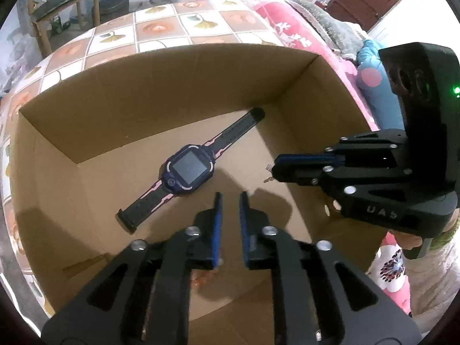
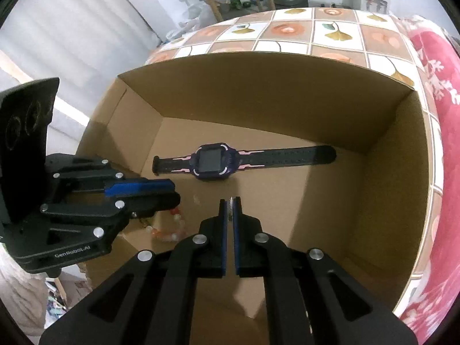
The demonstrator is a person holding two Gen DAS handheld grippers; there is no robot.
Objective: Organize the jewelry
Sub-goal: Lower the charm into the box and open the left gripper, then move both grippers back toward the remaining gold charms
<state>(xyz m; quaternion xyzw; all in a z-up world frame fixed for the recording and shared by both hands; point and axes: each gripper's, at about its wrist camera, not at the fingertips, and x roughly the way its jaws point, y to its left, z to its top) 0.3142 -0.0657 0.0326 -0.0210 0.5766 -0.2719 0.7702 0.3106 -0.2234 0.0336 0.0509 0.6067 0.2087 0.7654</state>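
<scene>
A watch is seen lying flat on the floor of an open box, ahead of both grippers. From the left gripper it lies ahead and slightly left, its strap running diagonally from near-left to far-right. From the right gripper it lies straight ahead, its long axis crosswise to the fingers. The left gripper appears the nearer of the two.

The left gripper's jaws are held a little apart with nothing between them. Below it, orange and white beads, probably a bracelet, are seen on the box floor. The right gripper's jaws are pressed almost together on a small metallic item, perhaps an earring or a pin; what it is cannot be told.

In the left view that item is seen only as a pale sliver at the right gripper's tip, while the beads are mostly hidden behind the left fingers. In the right view the beads are shown more clearly, just beyond the left gripper's tip. The small item is judged to be set down next, in the free floor right of the beads and short of the watch.
</scene>
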